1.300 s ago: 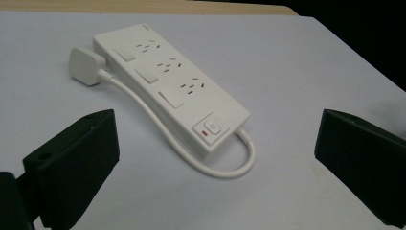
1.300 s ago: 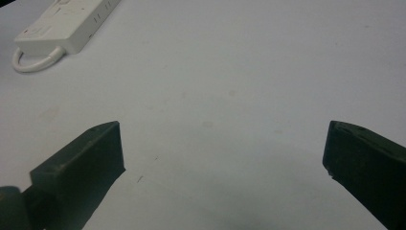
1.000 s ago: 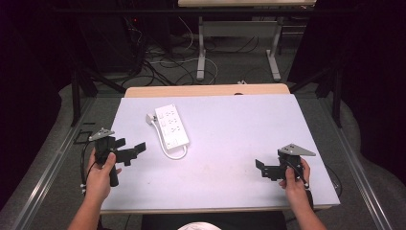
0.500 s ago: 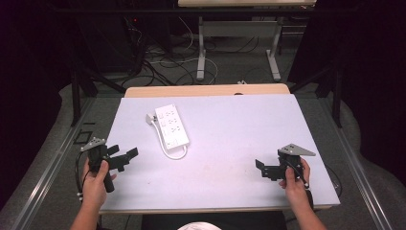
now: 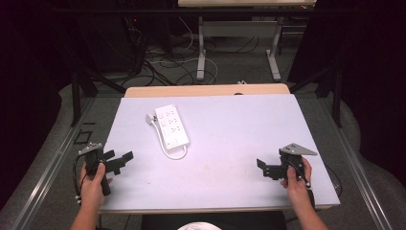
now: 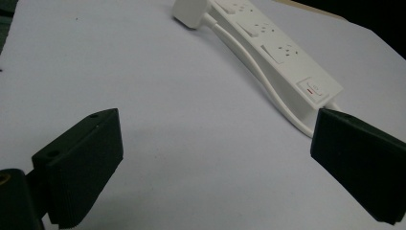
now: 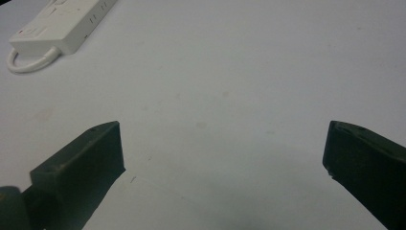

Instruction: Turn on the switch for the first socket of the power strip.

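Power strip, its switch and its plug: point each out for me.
power strip (image 5: pixel 171 125), high view, middle of its top face
switch (image 6: pixel 314 89), left gripper view, rocker at the near end
plug (image 6: pixel 190 13), left gripper view, white body

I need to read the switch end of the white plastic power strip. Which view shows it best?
The left gripper view: the white plastic power strip lies close, its switch facing the camera. The high view shows it whole but small; the right gripper view catches one end.
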